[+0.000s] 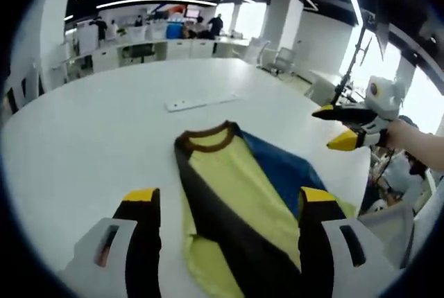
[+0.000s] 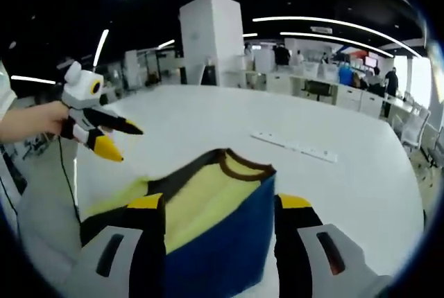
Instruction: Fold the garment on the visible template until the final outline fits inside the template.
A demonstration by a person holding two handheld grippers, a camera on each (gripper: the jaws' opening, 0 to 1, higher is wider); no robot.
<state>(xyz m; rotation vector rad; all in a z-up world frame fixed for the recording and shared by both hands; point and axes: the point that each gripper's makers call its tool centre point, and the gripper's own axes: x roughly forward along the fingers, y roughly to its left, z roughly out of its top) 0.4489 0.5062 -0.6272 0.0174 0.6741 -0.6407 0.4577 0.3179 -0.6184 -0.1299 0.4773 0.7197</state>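
A garment [image 1: 229,173] in yellow, black and blue with a brown collar [image 1: 208,138] lies flat on the white table [image 1: 104,132], collar pointing away from me. My left gripper [image 1: 229,197] hovers open over its lower part, with nothing between the yellow-tipped jaws. My right gripper [image 1: 341,127], held in a hand, hangs open above the table's right edge beside the blue side. In the right gripper view the garment [image 2: 208,208] lies under the open right gripper [image 2: 220,204], blue half nearest. There the left gripper [image 2: 111,137] floats open at the left, clear of the cloth.
A white power strip [image 1: 201,102] [image 2: 295,147] lies on the table beyond the collar. The table's edge [image 1: 357,173] runs close to the blue side. Chairs, desks and people stand far behind, and a white pillar [image 2: 211,38] rises past the table.
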